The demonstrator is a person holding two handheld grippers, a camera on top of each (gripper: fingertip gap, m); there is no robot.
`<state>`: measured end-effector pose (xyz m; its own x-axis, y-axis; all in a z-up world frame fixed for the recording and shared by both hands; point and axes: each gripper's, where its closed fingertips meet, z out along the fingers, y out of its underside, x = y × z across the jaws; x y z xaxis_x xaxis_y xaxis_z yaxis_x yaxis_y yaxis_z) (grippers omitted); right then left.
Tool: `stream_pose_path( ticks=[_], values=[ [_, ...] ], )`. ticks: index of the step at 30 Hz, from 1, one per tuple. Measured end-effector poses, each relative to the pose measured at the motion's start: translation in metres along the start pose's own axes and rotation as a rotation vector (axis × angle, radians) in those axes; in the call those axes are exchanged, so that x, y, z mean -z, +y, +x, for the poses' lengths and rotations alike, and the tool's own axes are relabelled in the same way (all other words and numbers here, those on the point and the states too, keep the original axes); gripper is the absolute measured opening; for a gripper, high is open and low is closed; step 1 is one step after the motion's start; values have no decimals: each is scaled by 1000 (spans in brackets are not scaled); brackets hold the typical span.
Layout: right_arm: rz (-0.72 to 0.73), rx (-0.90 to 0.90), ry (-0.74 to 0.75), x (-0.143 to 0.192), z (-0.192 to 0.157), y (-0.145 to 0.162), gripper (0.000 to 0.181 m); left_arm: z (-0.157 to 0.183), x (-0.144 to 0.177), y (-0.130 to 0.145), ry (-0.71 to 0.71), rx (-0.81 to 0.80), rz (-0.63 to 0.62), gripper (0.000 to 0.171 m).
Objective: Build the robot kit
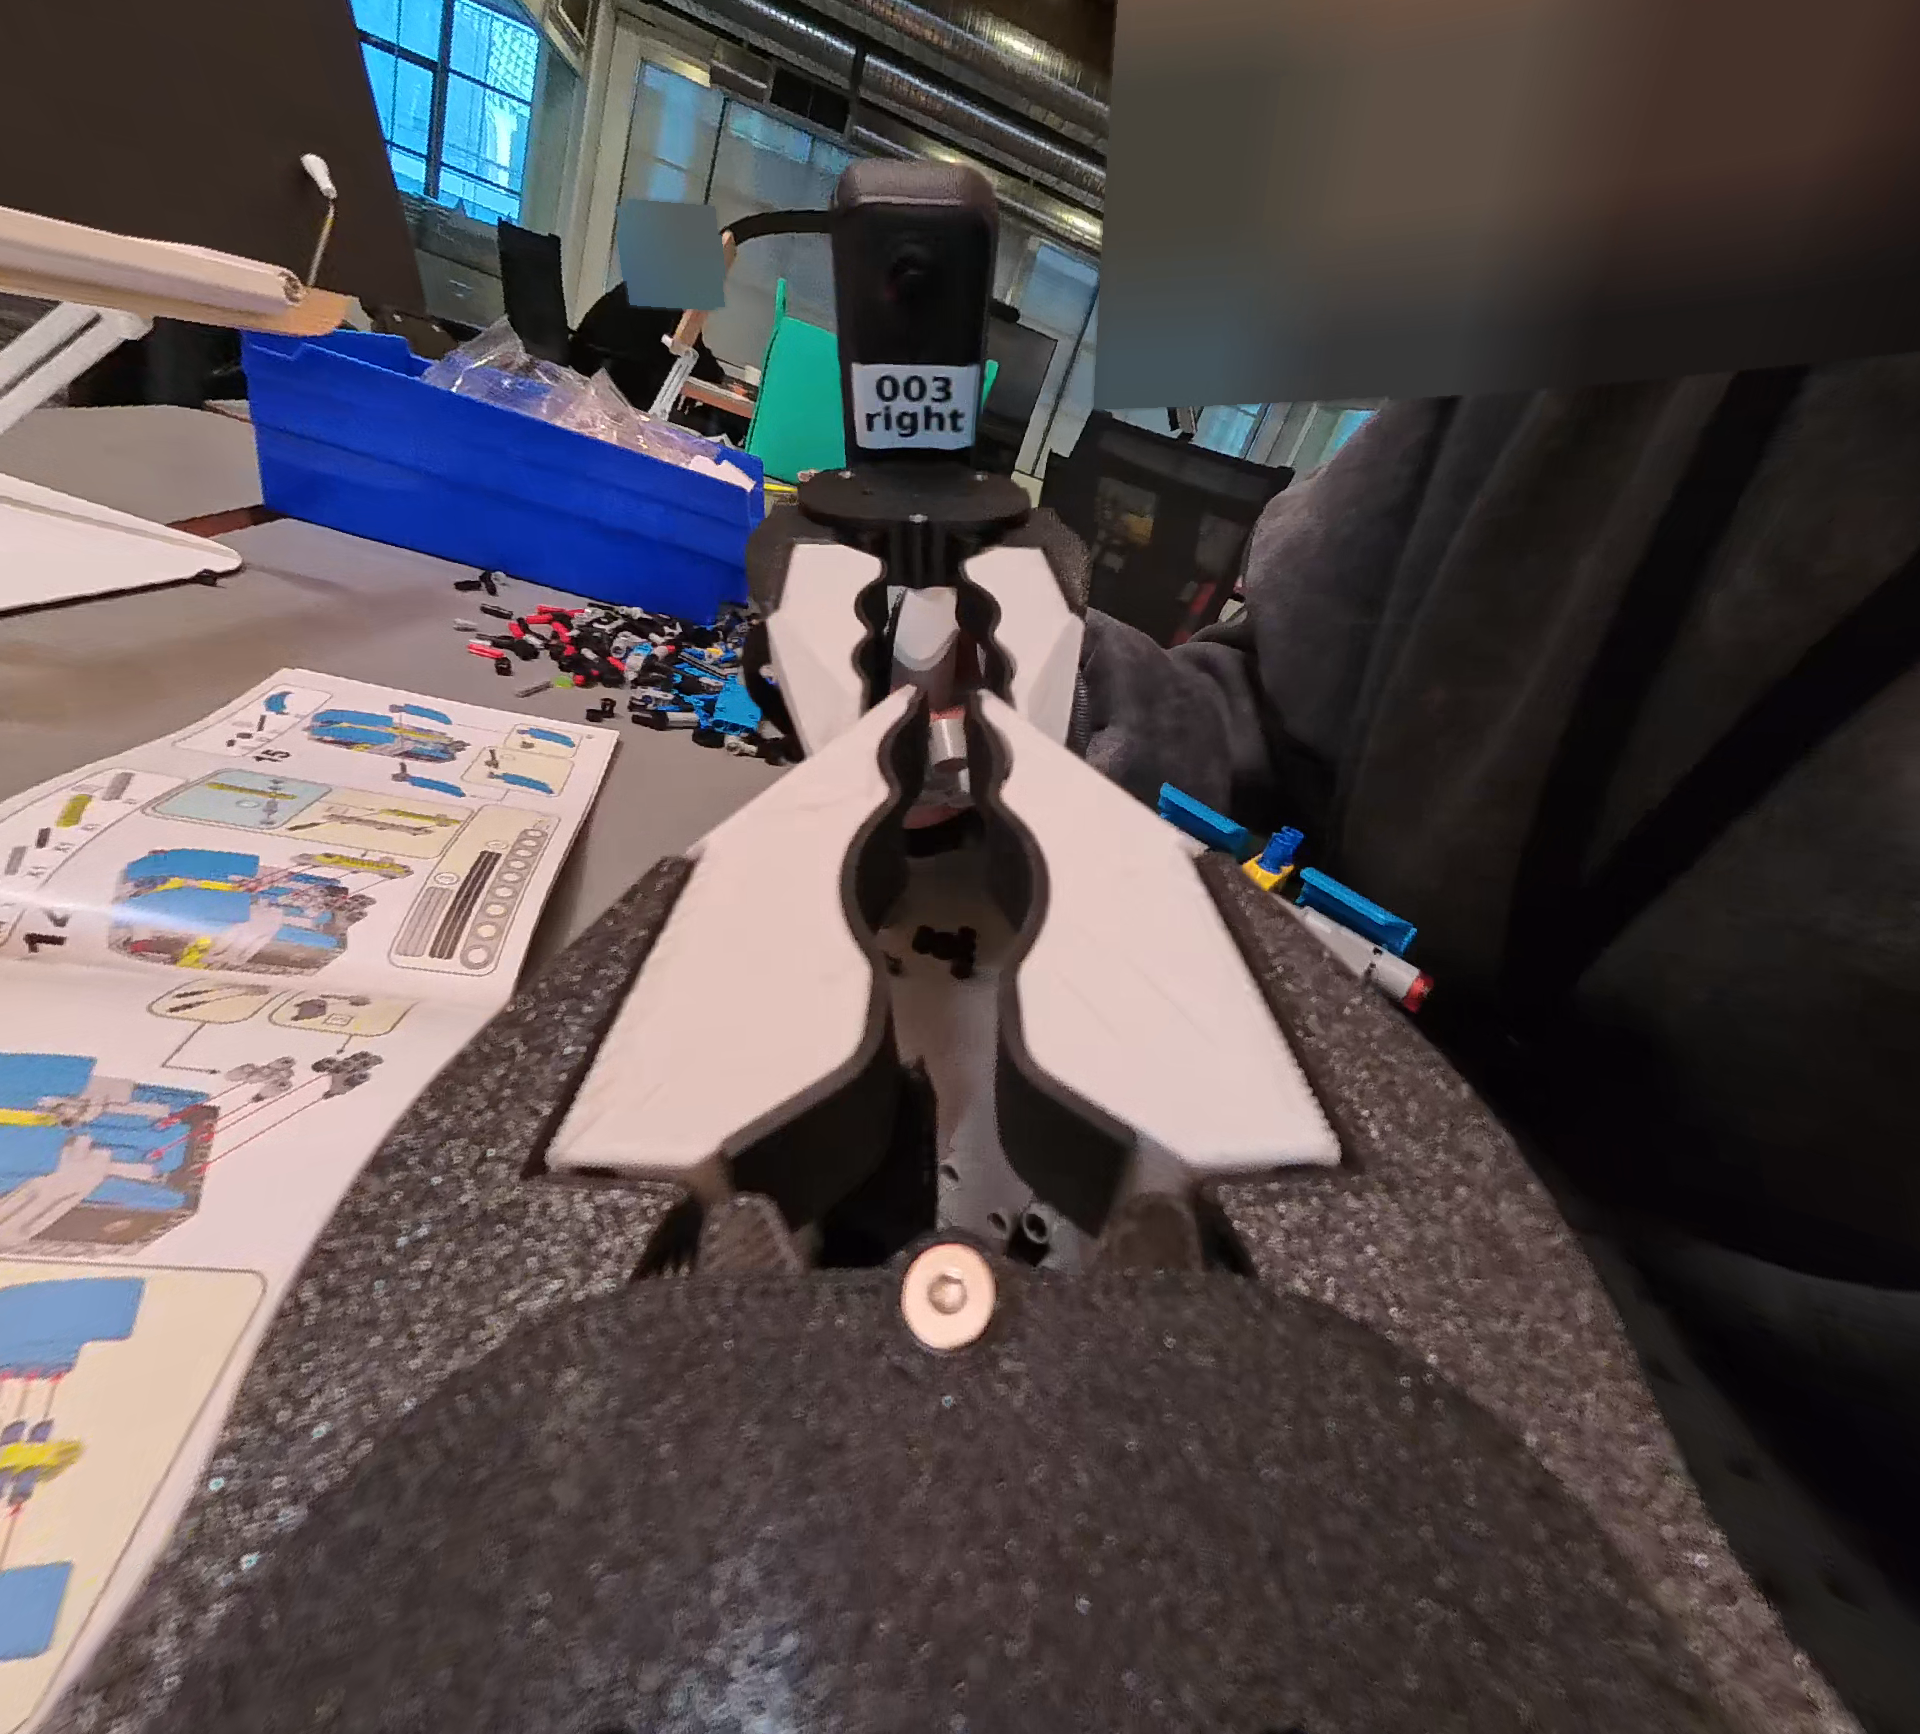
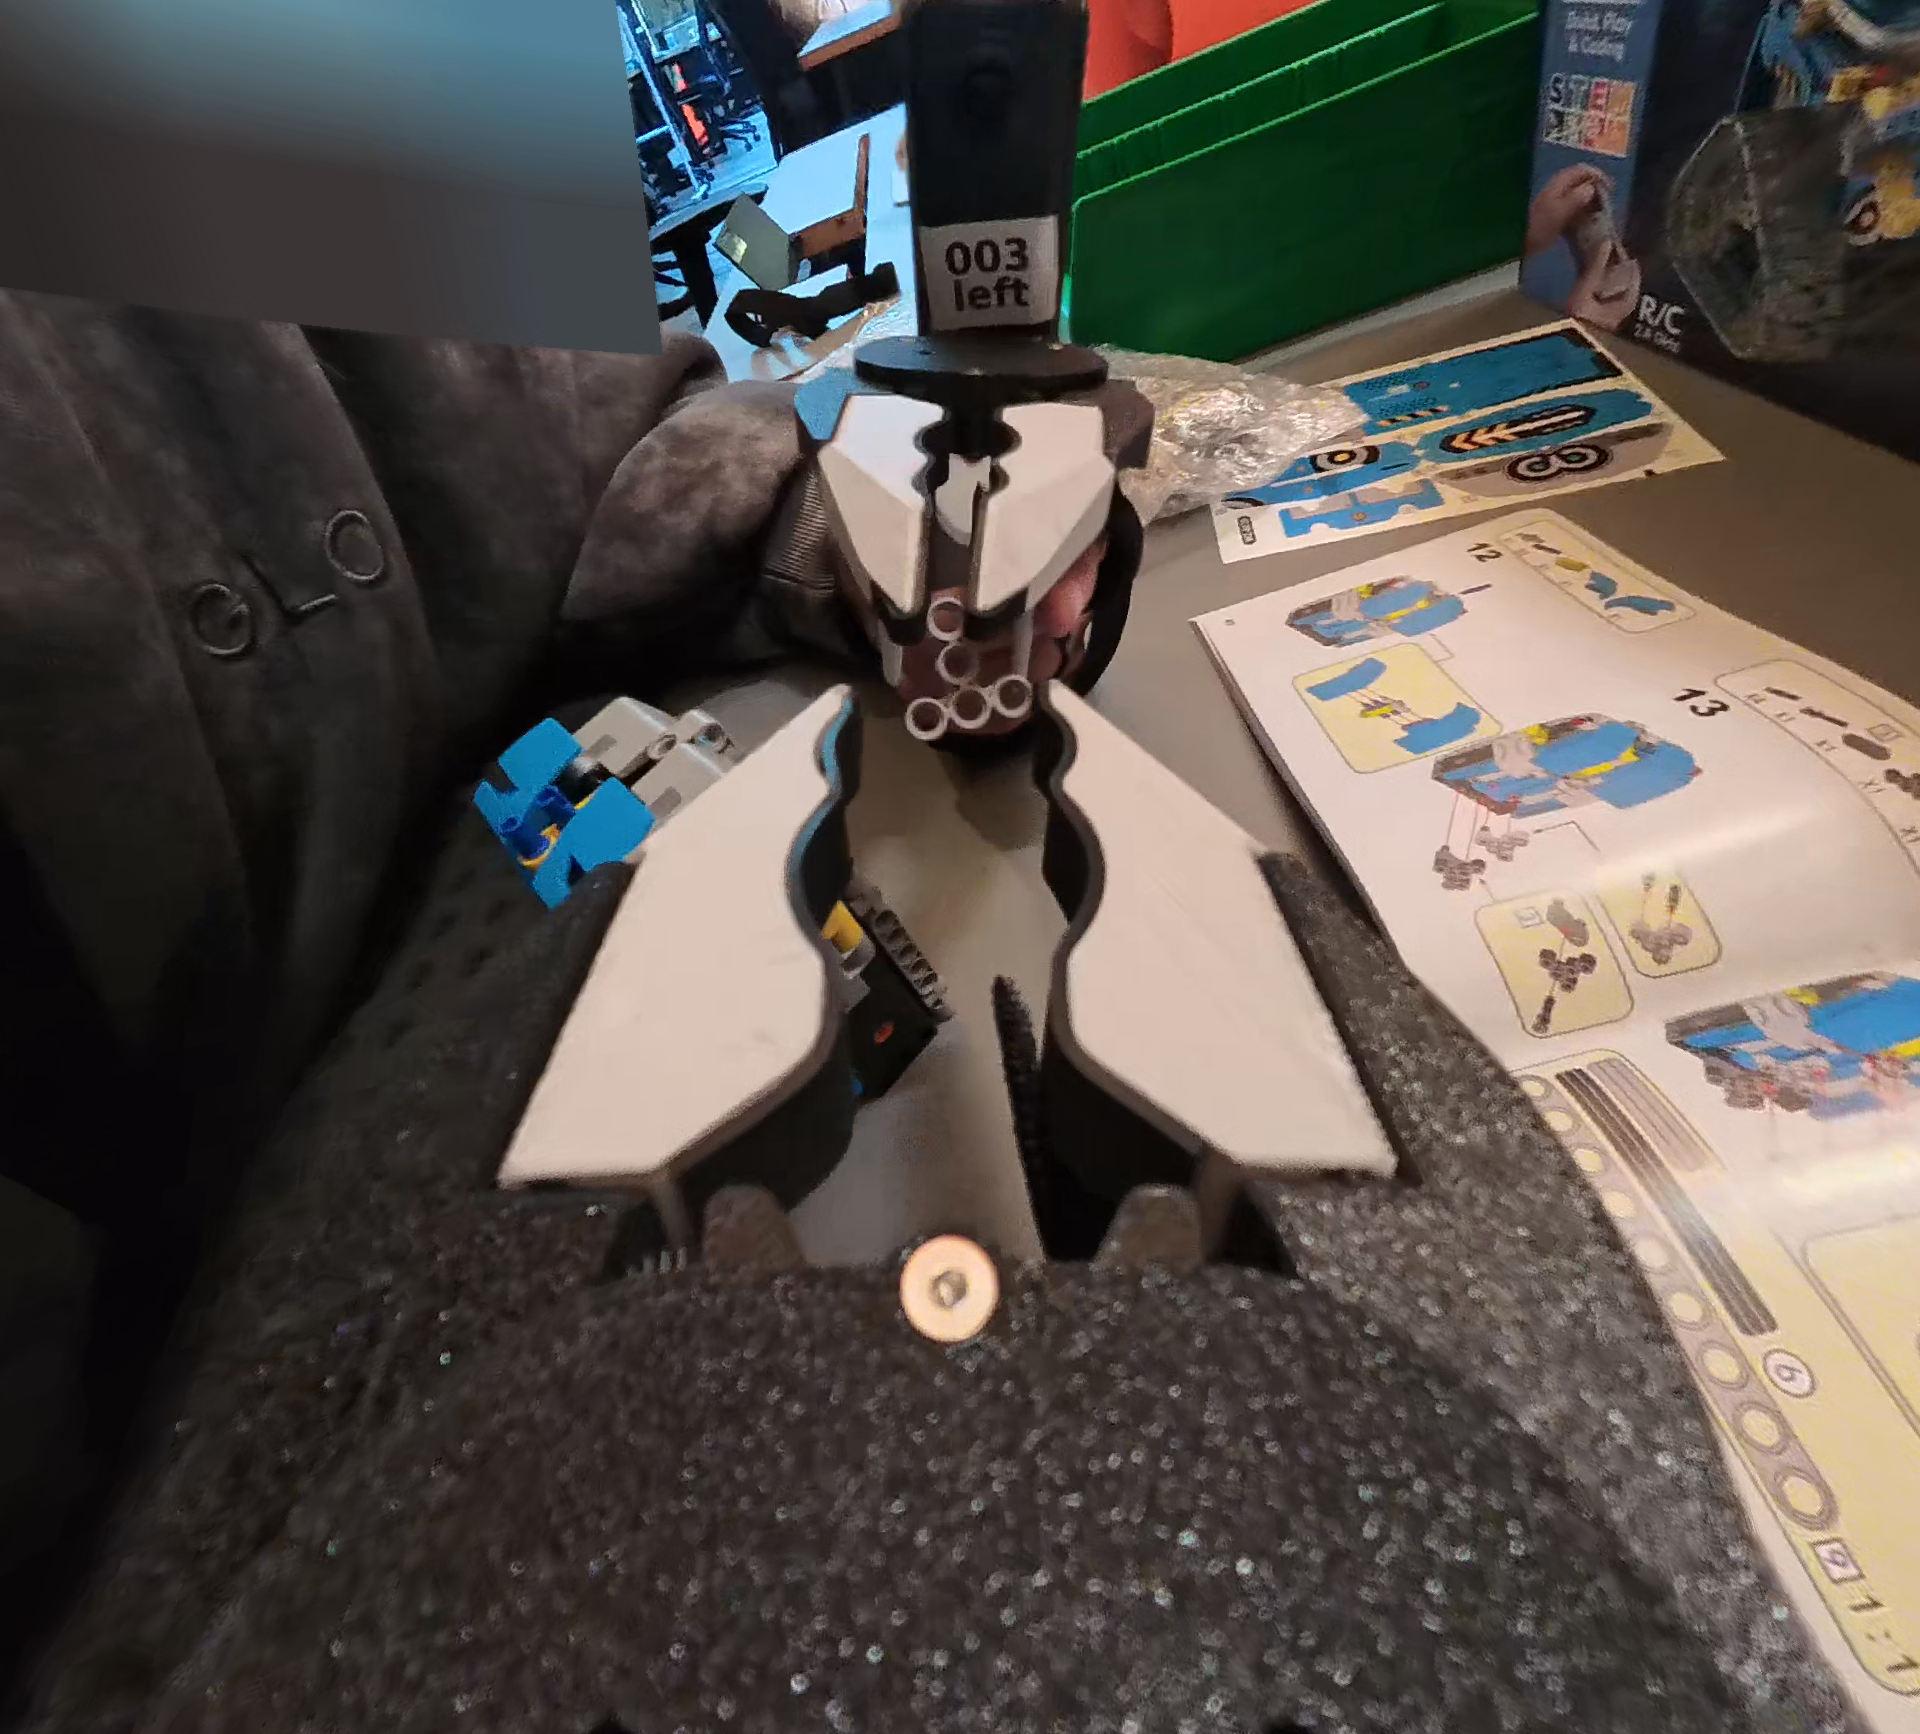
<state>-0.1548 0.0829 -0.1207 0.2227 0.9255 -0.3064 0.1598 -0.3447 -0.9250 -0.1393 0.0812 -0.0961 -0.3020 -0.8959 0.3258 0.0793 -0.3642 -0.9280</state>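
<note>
Clamped in the left gripper (image 1: 920,718), left of the instruction booklet (image 2: 1558,801), the small grey holed beam (image 2: 957,668) looks light, rigid and slick, best pinched across its flat faces, while the right gripper (image 2: 945,718) gapes unladen just before it.

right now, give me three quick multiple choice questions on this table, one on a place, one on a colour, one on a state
1. Where is the blue bin?
A behind the pile of loose parts
B on the booklet
C under the table

2. What colour is the holed piece in the left gripper?
A white
B red
C yellow

3. How do the jaws of the right gripper stand?
A shut on a marker
B open, gripping nothing
C shut on the booklet

Answers:
1 A, the bin stands just beyond the parts.
2 A, its rings look white.
3 B, a clear gap shows between them.
</note>
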Motion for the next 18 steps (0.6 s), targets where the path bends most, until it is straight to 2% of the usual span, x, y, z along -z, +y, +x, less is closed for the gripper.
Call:
stream_pose_path(
  ticks=[2,10,13,18],
  values=[
    [-8,4,14,0,1,1,25,1,0,0,8,12,2,6],
    [-17,-8,47,3,5,0,24,-4,0,0,-27,-7,7,8],
    [9,-28,57,6,9,-4,23,-6,-1,2,-45,-11,1,20],
    [21,-6,81,8,10,-8,23,-11,-1,3,-60,7,-5,20]
  ],
)
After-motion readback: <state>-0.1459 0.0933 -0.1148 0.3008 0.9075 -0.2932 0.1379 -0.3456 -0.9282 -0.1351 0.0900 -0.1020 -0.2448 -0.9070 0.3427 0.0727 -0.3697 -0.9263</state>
